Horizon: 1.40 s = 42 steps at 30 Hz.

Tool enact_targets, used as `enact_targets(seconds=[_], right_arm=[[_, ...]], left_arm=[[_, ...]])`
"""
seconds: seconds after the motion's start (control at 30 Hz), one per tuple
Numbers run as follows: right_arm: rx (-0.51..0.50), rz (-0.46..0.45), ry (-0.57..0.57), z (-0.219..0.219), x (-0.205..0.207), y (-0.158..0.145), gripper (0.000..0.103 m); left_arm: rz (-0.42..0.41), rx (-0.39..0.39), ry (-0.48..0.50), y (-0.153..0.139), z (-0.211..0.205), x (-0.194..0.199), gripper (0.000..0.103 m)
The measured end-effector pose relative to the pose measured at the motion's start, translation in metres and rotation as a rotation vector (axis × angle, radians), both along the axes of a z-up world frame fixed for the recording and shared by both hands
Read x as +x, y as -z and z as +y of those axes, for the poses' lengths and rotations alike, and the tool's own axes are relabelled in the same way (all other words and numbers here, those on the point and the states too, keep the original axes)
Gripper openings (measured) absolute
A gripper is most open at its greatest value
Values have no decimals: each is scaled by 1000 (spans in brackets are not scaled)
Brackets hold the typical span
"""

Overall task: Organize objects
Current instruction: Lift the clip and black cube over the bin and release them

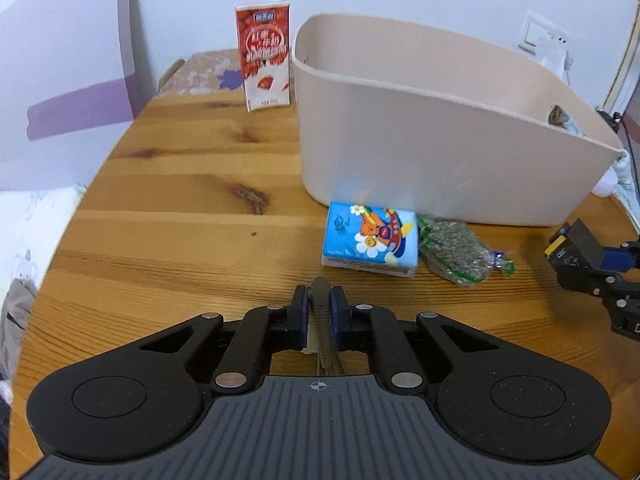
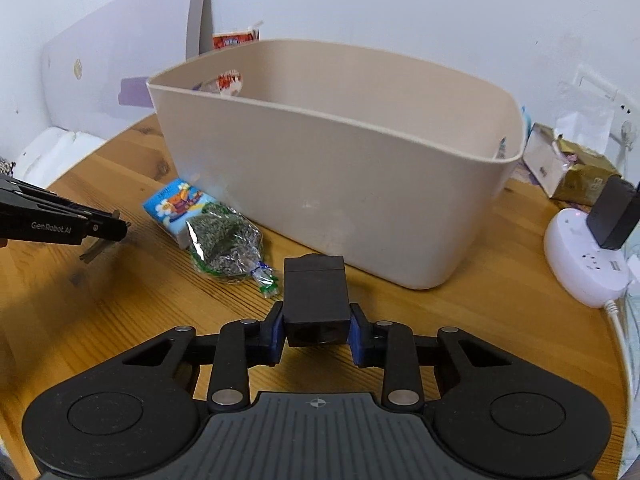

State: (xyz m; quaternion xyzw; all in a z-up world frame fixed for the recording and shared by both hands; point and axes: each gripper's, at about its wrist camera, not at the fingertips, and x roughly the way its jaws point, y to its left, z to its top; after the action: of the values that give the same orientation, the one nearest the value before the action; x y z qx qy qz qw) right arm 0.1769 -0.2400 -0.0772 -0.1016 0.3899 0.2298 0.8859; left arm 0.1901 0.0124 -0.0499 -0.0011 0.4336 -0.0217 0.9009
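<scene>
A beige plastic bin (image 1: 440,152) (image 2: 320,184) stands on the round wooden table (image 1: 180,208). A blue cartoon tissue pack (image 1: 370,239) (image 2: 178,204) and a clear bag of green dried stuff (image 1: 460,252) (image 2: 226,248) lie in front of the bin. A red and white milk carton (image 1: 266,56) stands behind the bin's left side. My left gripper (image 1: 320,300) is shut on a thin grey-green ridged clip (image 1: 322,320), low over the table before the tissue pack. My right gripper (image 2: 316,320) is shut on a black box (image 2: 314,296) (image 1: 576,248), right of the bag.
A white power strip (image 2: 584,264) with a black adapter (image 2: 616,216) lies at the table's right edge. A gold and white tissue box (image 2: 568,168) sits behind it. Some packets (image 2: 228,82) lie inside the bin. The wall with a socket (image 1: 540,34) is close behind.
</scene>
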Motion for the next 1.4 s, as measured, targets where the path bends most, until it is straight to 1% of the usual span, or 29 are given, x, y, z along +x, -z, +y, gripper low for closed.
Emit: enact_targets(seconds=[0.23,0.37,0.53,0.7,0.8,0.93,1.03,1.1,1.2,1.27,1.33,1.4], right_arm=[[40,-84,17,-17,-20,-37,29],[57,-157,45,-26,-26,-62,29],[94,-232,73,-37,-26,-93,29],[115,-277,96,-42,-15,-113,29],[124,-295,108,-46,-6,-120,29],[138,-304,124,-47,12,-127,29],[167,-272,130,-49,29,-127,29],[172,-246,138,-49,43,-124,29],[157,-213,142,-45,61,-116,29],[145,-185,140,-41,73,-110,29],[137,-146,139,-38,87,-102,29],[131,-98,132,-36,101,-94,29]], left_arm=[[-94,0,19,-42,-4,-17,11],[-145,-2,34,-66,-9,-18,11],[-209,3,51,-95,-16,-10,11],[-266,15,74,-120,-29,7,11],[-279,25,95,-128,-41,19,11],[-275,27,116,-129,-59,43,11],[-256,22,122,-124,-72,64,11],[-229,33,125,-116,-81,80,11],[-179,57,133,-100,-91,102,11],[-136,60,132,-88,-95,117,11],[-91,67,132,-75,-98,131,11],[-42,90,137,-61,-100,141,11]])
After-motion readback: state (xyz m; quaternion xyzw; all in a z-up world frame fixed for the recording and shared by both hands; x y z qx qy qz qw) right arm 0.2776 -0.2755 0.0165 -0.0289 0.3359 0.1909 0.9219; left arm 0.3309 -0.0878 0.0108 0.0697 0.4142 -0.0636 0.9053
